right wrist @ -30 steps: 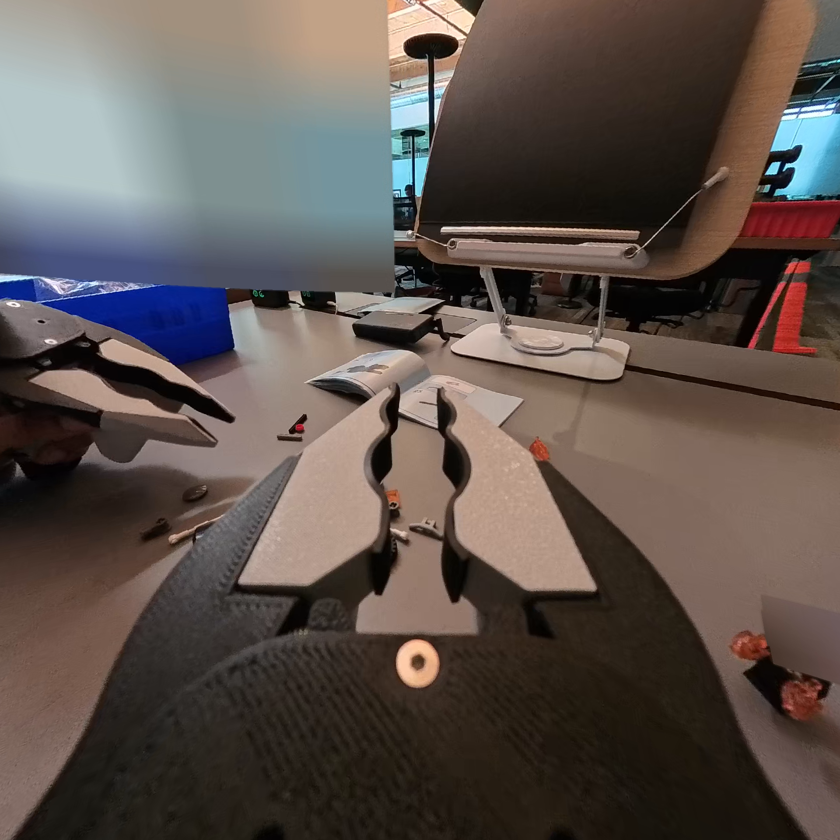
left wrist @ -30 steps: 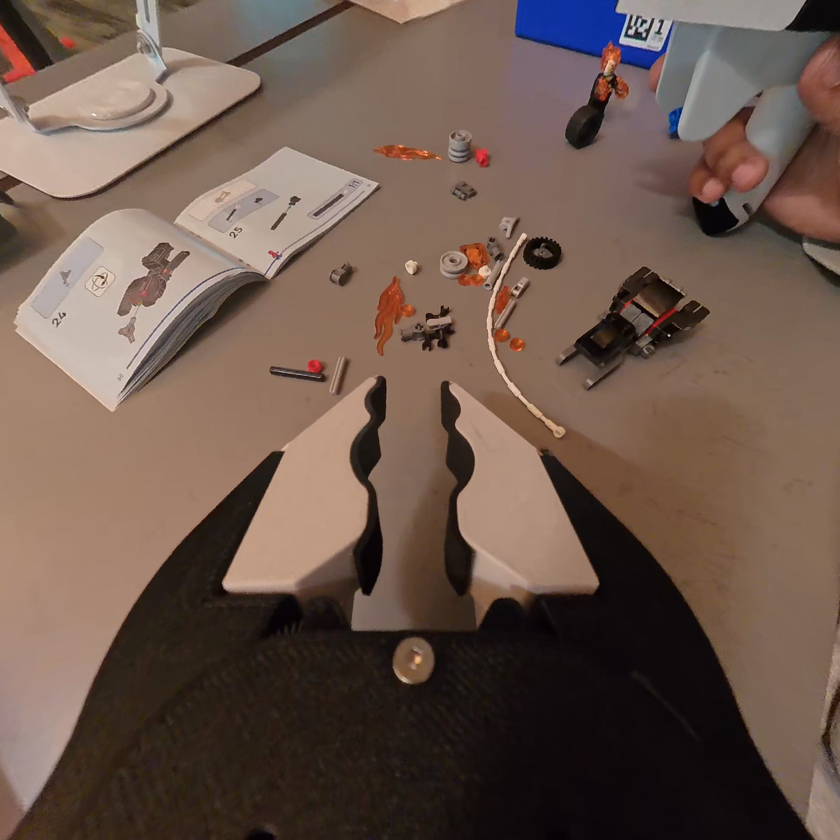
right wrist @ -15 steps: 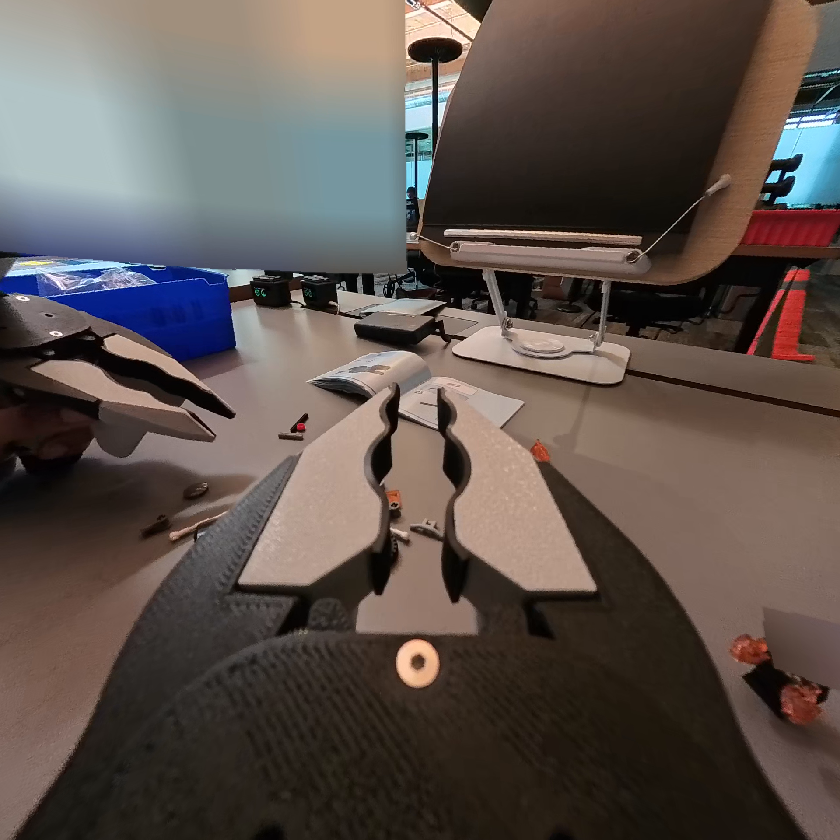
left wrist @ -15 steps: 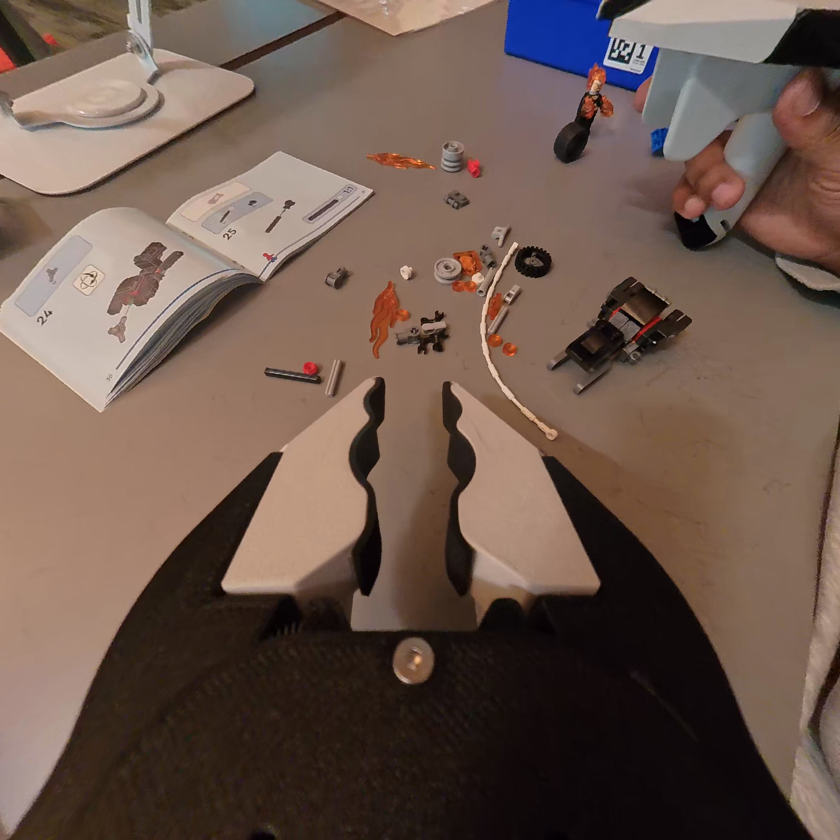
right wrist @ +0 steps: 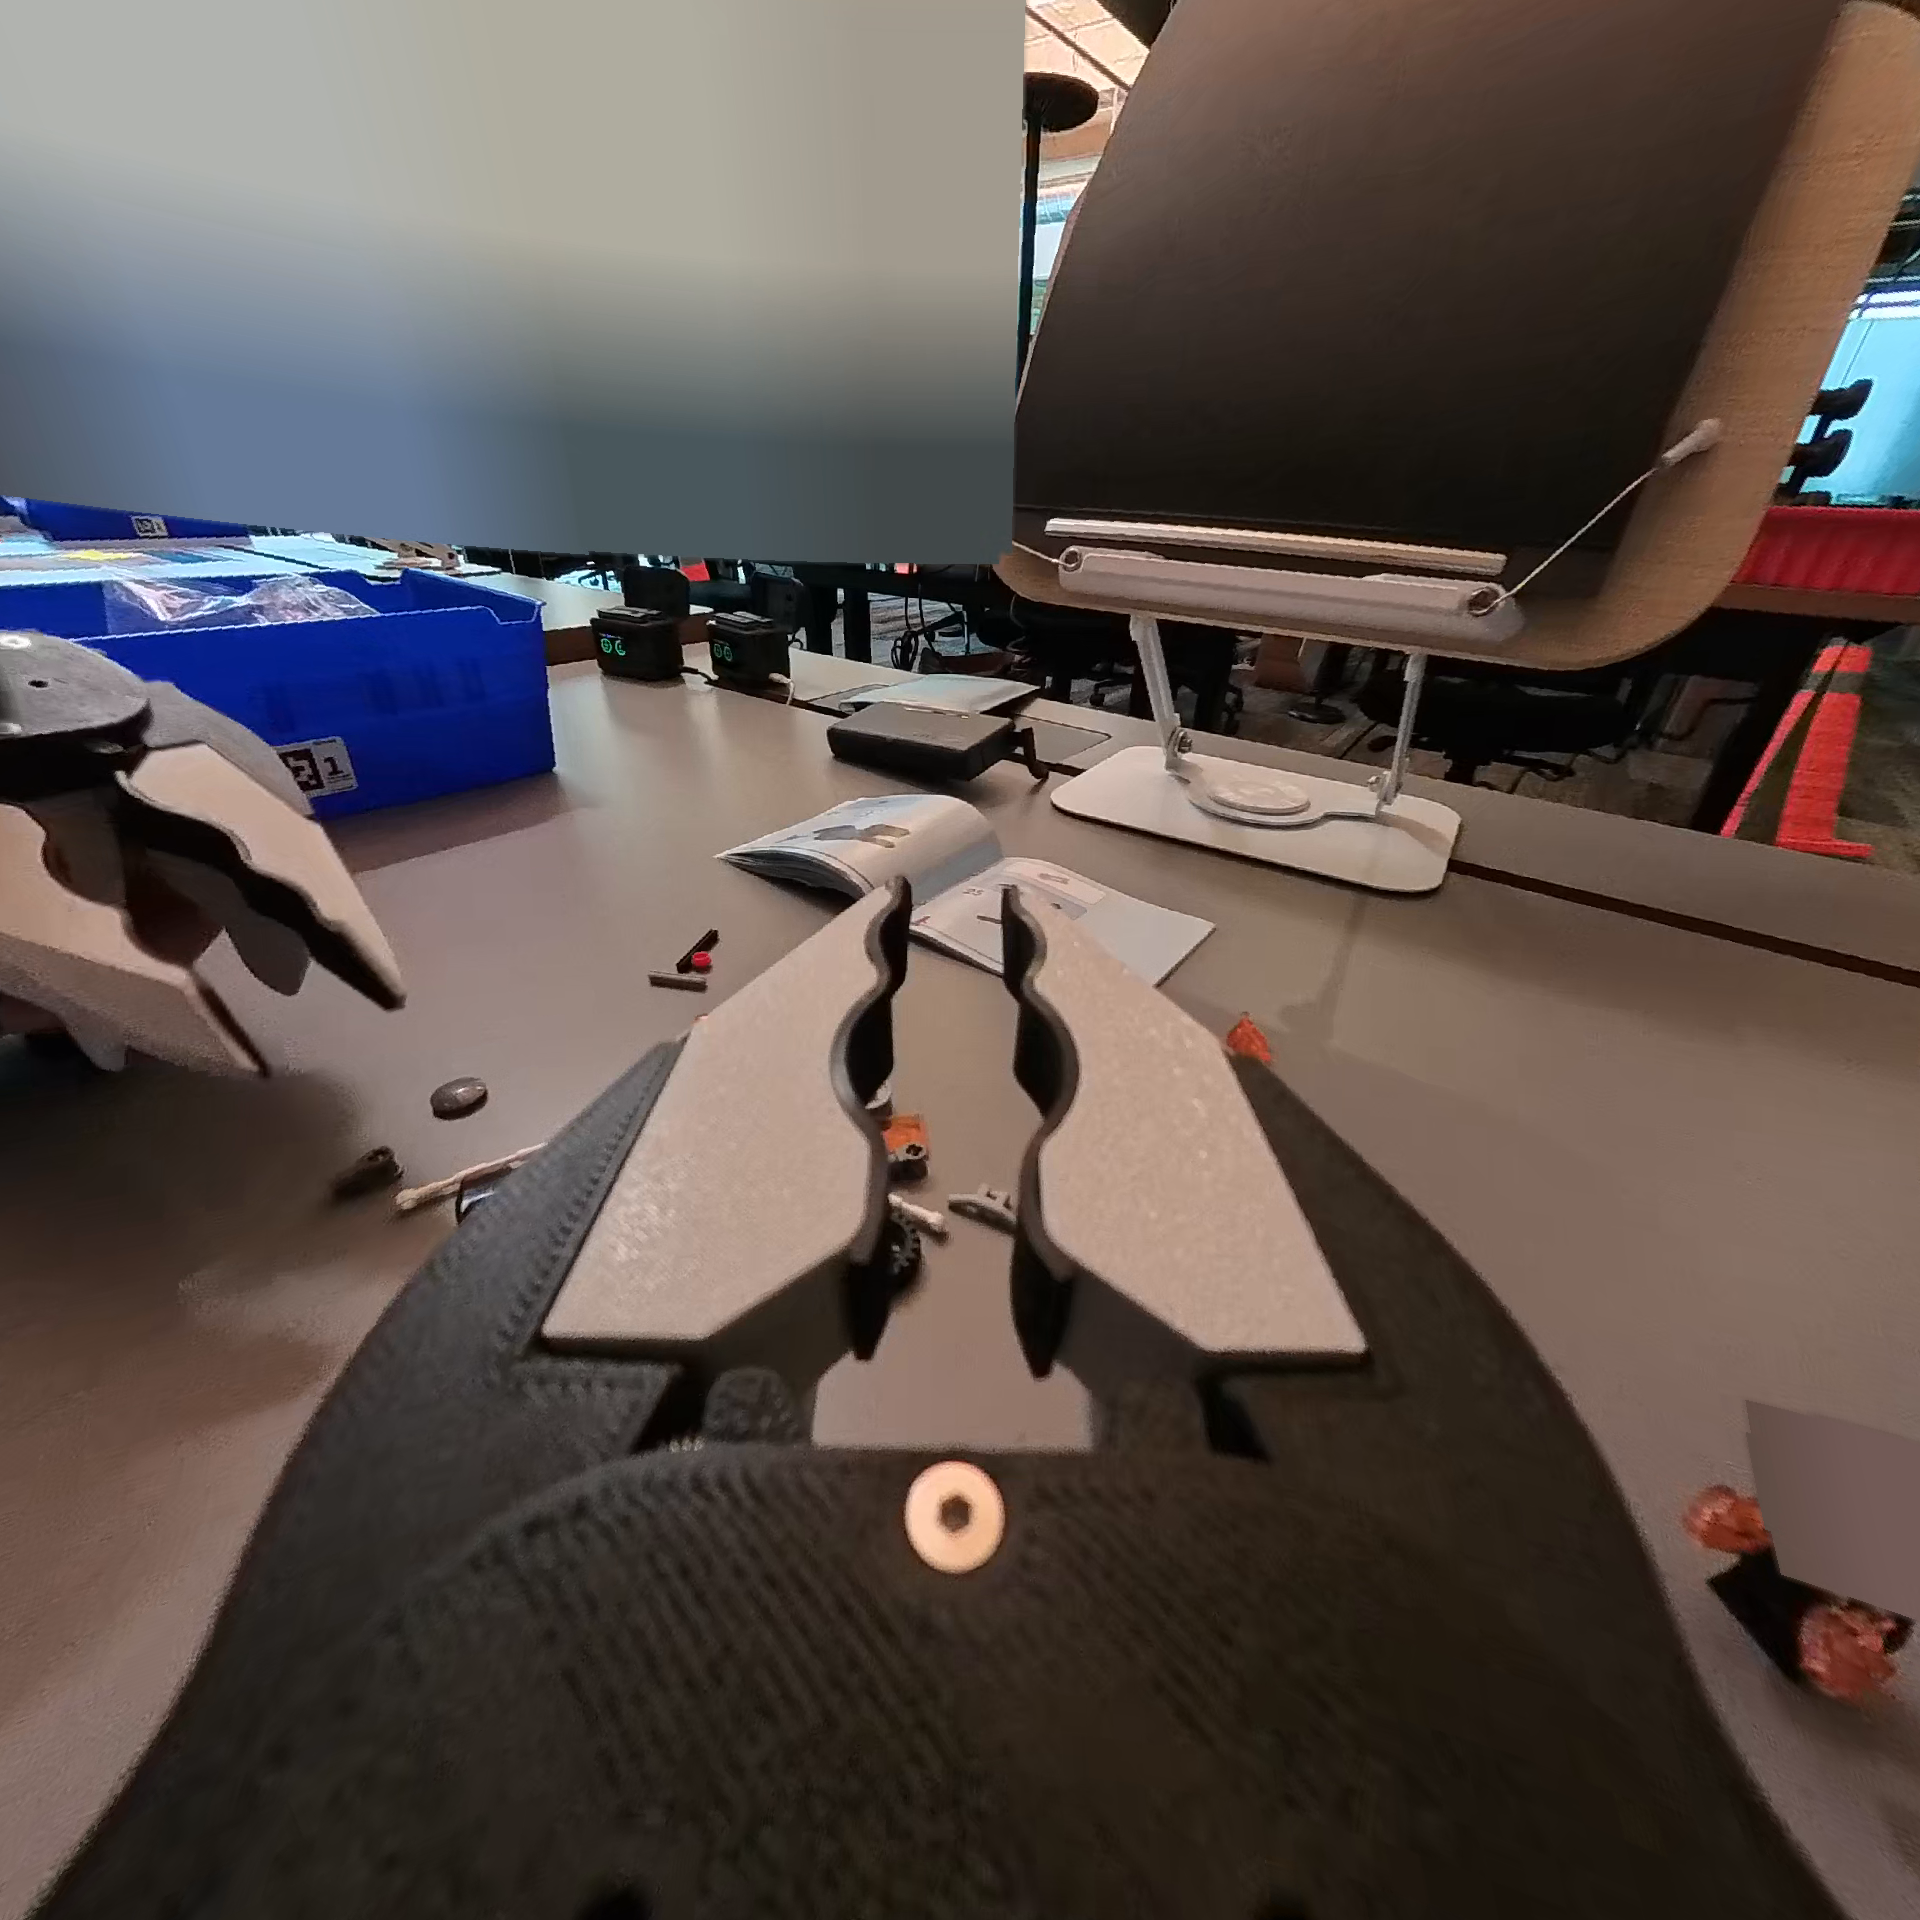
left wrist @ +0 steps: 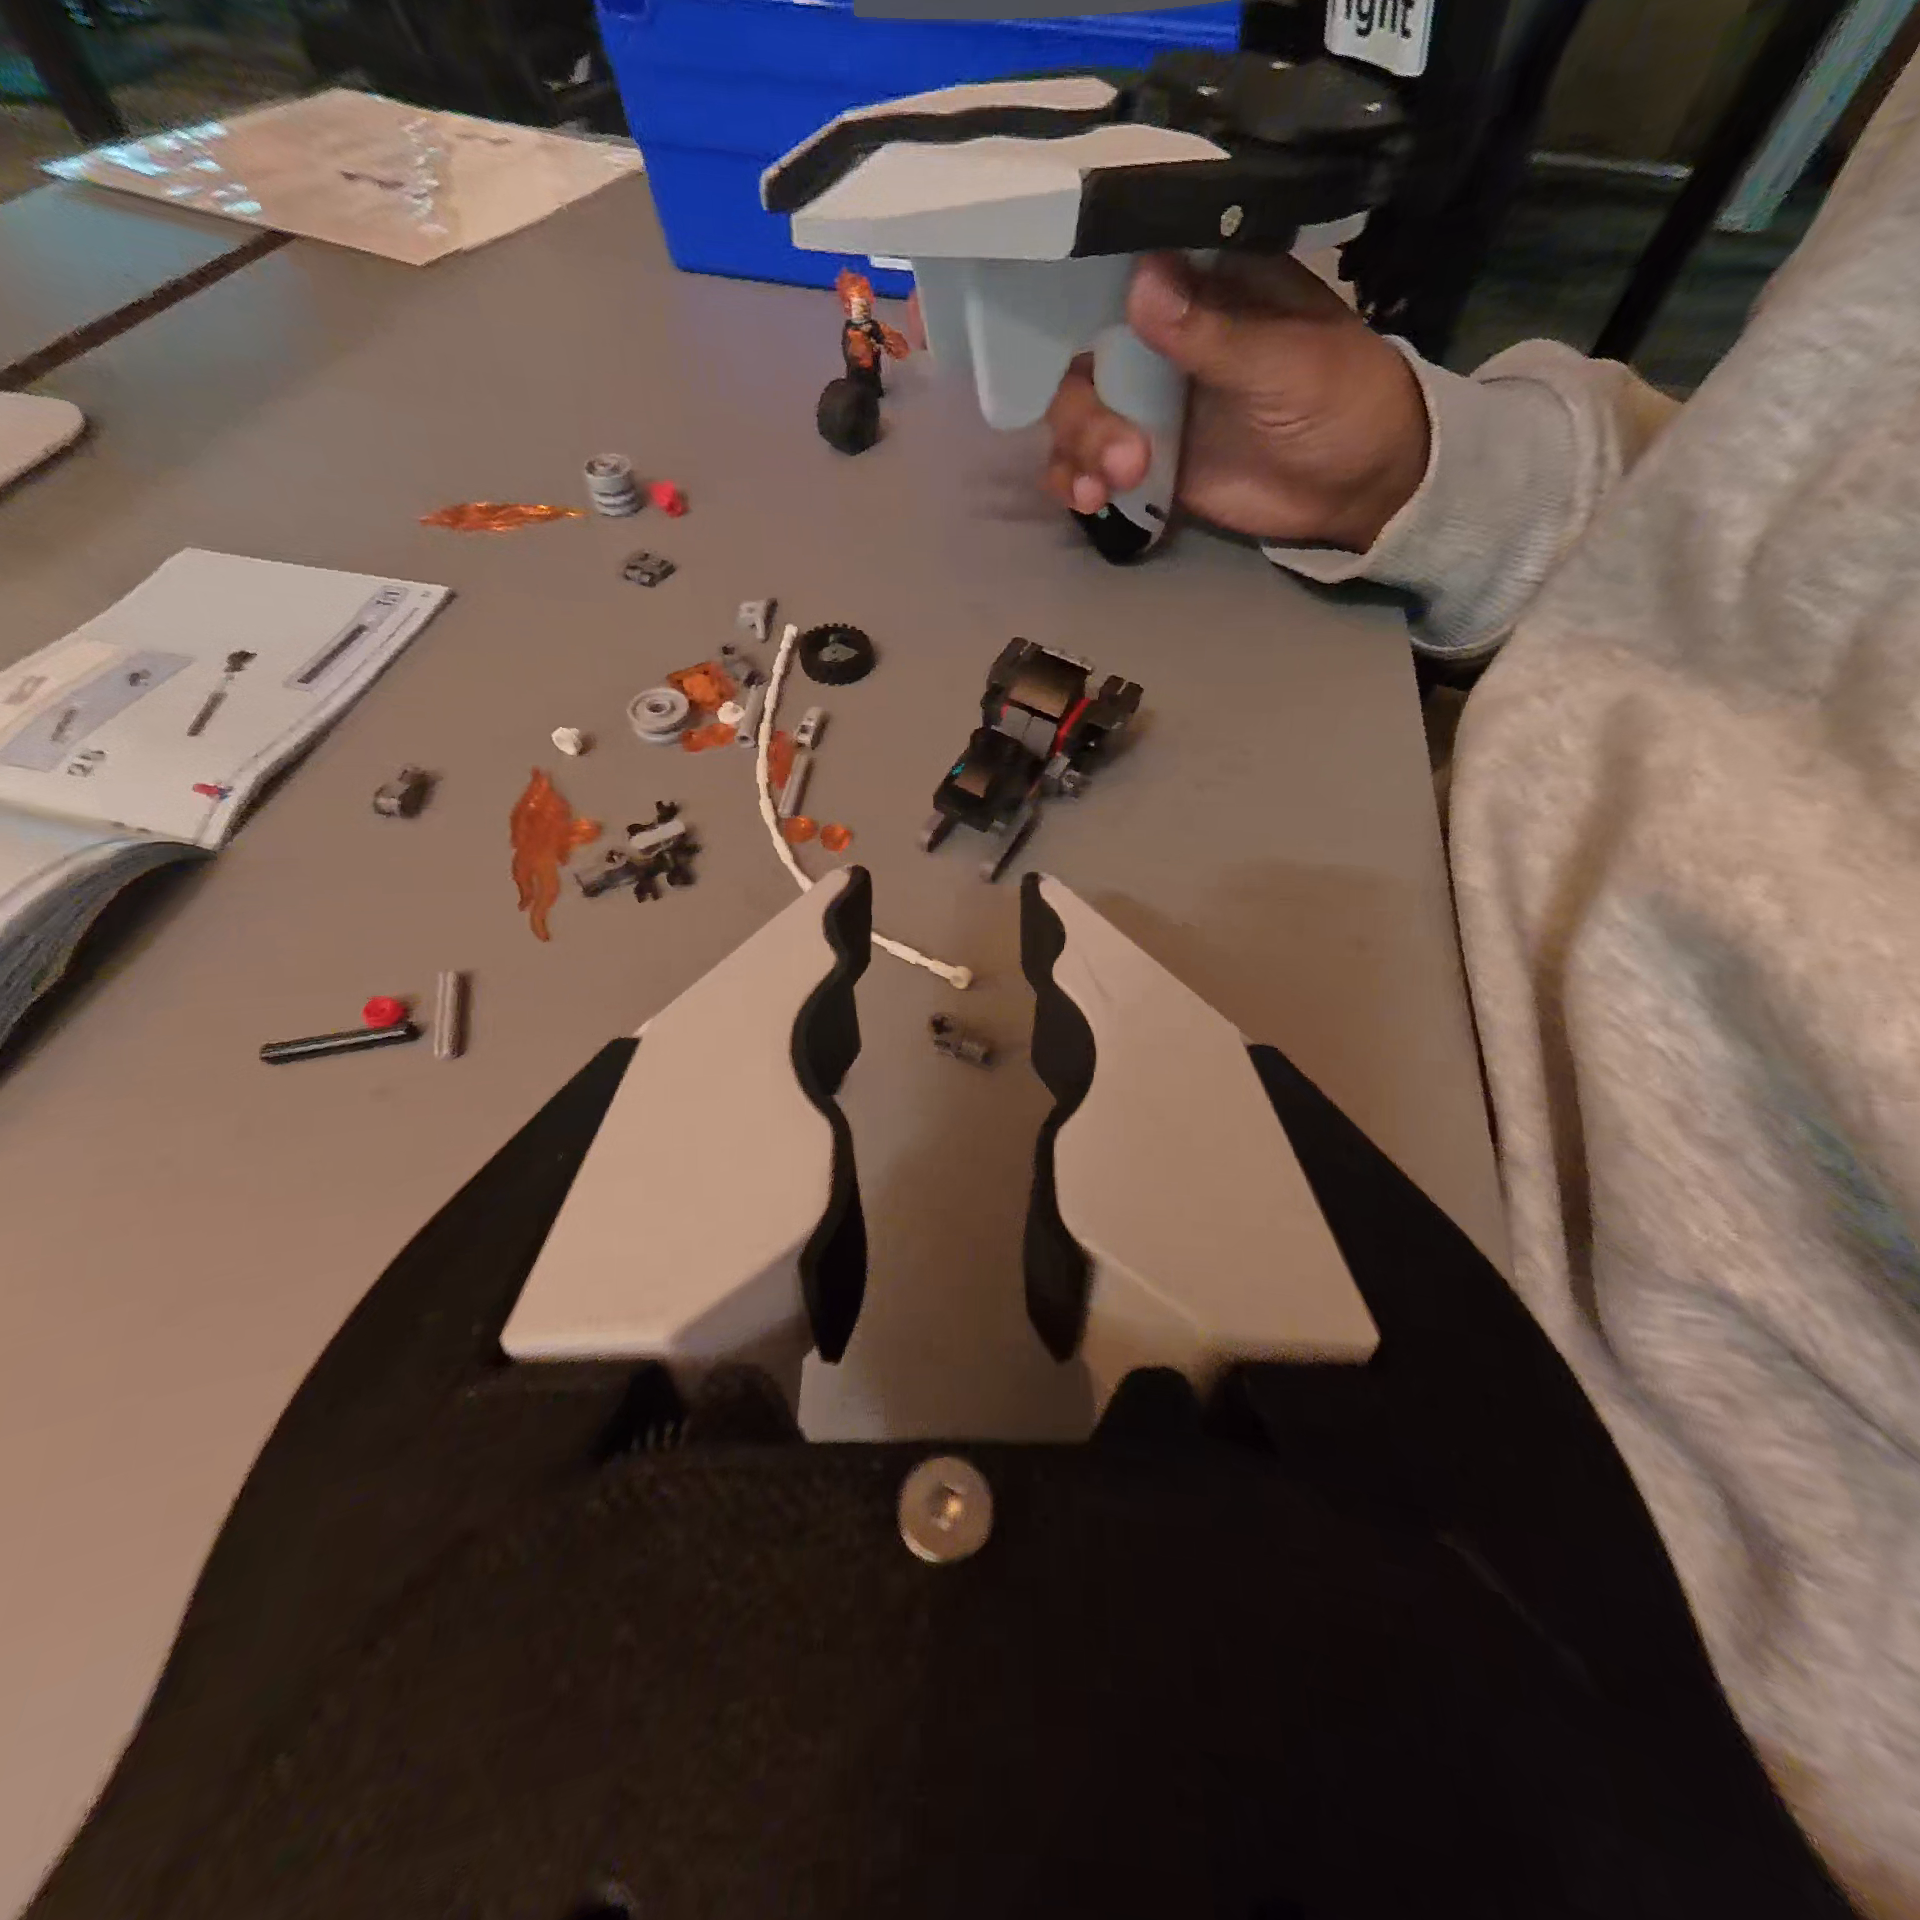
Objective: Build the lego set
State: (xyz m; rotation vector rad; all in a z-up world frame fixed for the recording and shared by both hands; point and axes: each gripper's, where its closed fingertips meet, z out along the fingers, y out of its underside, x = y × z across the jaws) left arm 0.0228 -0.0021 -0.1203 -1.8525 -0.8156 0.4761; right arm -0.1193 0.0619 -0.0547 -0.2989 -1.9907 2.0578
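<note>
Loose Lego pieces lie on the grey table: a partly built black vehicle, a black tyre, a white string, an orange flame, and a black axle with a red stud. A flame minifigure stands on a black wheel farther back. My left gripper is open and empty above the table, with a small dark piece showing between its fingers. My right gripper is open and empty, held above the pieces; it shows in the left wrist view in a hand.
An open instruction booklet lies on the left. A blue bin and a paper sheet are at the back. A white stand holds a dark board beyond the booklet. The person's grey sleeve runs along the table's right edge. Some 15 cm of space lies between my two pairs of fingers. From the left gripper's tips to the orange flame is close to 12 cm. From the right gripper's tips to the flame minifigure is close to 15 cm.
My left gripper has moved forward and to the right, so the string's end and a small dark piece now show between its fingers. The right gripper has risen higher above the table.
</note>
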